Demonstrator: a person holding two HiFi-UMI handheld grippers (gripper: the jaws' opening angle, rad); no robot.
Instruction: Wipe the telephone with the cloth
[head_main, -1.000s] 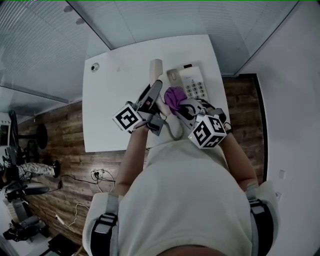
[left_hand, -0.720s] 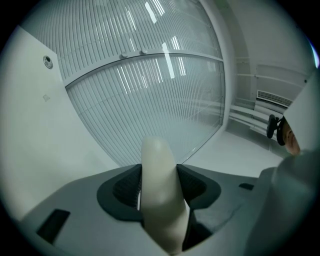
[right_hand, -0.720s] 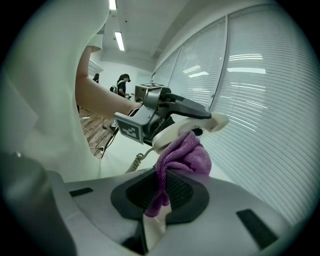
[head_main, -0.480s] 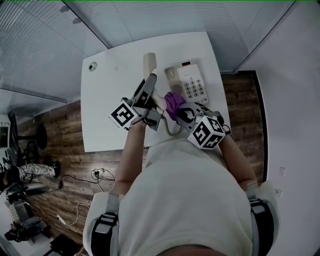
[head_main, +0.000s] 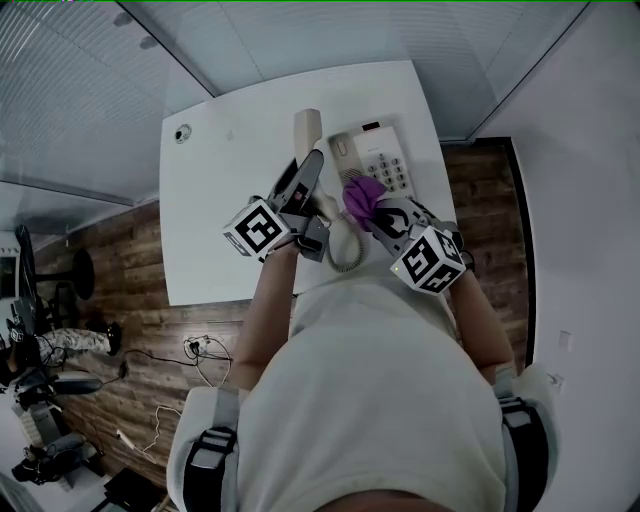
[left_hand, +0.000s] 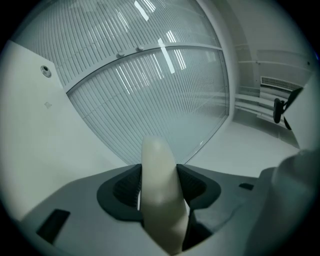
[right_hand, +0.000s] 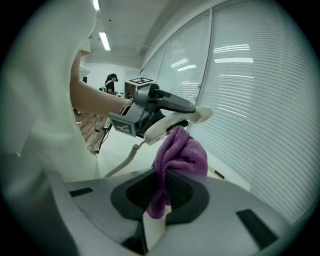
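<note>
On the white table (head_main: 215, 220) stands the cream telephone base (head_main: 378, 163) with its keypad. Its handset (head_main: 307, 132) is lifted off the base and sticks out of my left gripper (head_main: 312, 165), which is shut on it; in the left gripper view the handset (left_hand: 160, 195) fills the gap between the pads. The purple cloth (head_main: 362, 194) is bunched in my right gripper (head_main: 376, 212), just right of the handset and in front of the base. In the right gripper view the cloth (right_hand: 182, 152) hangs from the shut jaws close under the handset (right_hand: 172, 124).
The coiled cord (head_main: 345, 255) loops from the handset over the table's near edge. A small round grommet (head_main: 183, 133) sits at the far left corner. Glass walls with blinds (left_hand: 150, 90) stand behind the table. Wooden floor with cables (head_main: 195, 350) lies to the left.
My right gripper has shifted to the right with the cloth, closer to the telephone base. The left gripper has kept the handset in about the same place, rolled slightly.
</note>
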